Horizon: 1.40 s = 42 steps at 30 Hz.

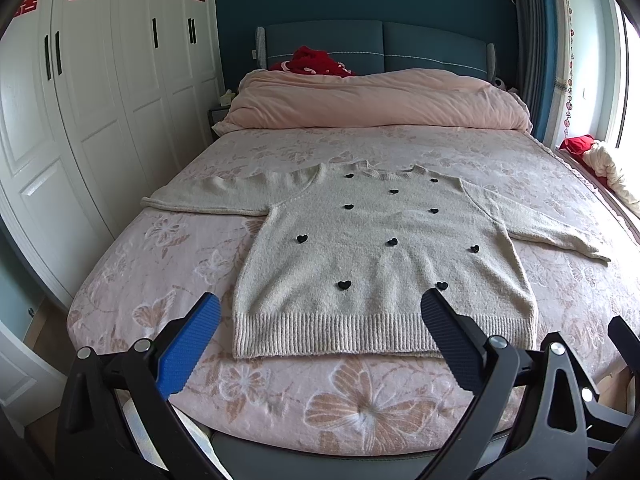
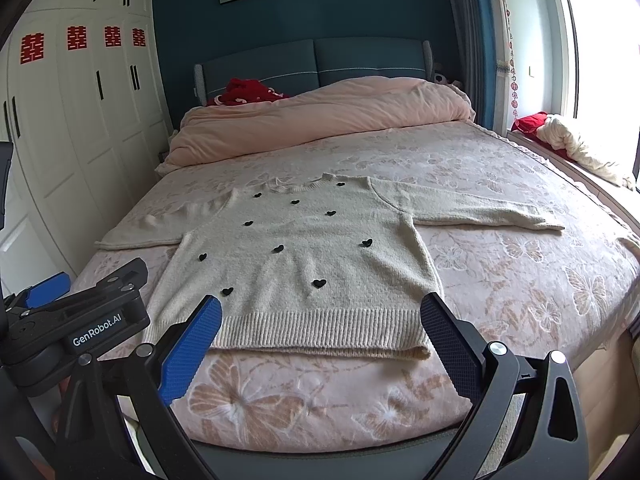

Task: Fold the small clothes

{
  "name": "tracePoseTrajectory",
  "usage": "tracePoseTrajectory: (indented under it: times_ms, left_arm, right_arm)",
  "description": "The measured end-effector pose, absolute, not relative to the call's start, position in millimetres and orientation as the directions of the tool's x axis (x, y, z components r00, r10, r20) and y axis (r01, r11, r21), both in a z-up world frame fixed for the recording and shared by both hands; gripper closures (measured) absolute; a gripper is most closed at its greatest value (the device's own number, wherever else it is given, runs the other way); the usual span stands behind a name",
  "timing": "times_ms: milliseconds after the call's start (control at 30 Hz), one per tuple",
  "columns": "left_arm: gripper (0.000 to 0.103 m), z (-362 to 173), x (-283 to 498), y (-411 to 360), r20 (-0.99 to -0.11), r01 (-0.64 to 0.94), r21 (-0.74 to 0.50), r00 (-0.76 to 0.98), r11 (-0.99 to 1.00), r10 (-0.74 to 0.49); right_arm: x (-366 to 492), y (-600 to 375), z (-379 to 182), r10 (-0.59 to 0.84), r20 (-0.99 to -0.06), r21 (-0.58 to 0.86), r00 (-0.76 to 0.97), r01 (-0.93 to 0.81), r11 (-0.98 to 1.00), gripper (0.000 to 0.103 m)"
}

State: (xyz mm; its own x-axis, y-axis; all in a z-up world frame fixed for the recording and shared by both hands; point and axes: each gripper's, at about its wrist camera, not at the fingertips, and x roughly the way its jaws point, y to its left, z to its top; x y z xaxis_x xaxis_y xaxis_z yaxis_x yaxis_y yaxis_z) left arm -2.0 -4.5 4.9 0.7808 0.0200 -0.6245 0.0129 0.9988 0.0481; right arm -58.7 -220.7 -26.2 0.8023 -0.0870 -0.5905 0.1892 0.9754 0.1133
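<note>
Two spread, empty tools: left tool (image 1: 320, 304), right tool (image 2: 320, 304) | cream knitted sweater with black hearts (image 2: 296, 264) flat on bed (image 2: 520, 280), hem nearest, lengthwise ahead | sleeves outstretched sideways, one nearer each tool.

A bed (image 1: 168, 264) spread with a pink butterfly-patterned cover, a pale pink duvet (image 1: 372, 100) bunched across its head edge below a blue padded headboard (image 1: 380, 46). Red fabric (image 1: 308, 62) lies heaped behind the duvet near the bed's far left corner. White wardrobe doors (image 1: 104, 92) bearing red paper characters line the wall beside the bed's left edge.
</note>
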Motion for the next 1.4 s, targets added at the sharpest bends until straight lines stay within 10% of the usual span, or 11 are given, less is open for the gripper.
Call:
tracePoseTrajectory:
  times_ms: [1400]
  left_arm:
    - [0.006,5.1,-3.6,-6.9,-0.631,0.012,0.059,0.775,0.998,0.028]
  right_arm:
    - [-60.4,-221.2,-29.5,-0.085,-0.594,0.125,0.800,0.196,0.973,0.005]
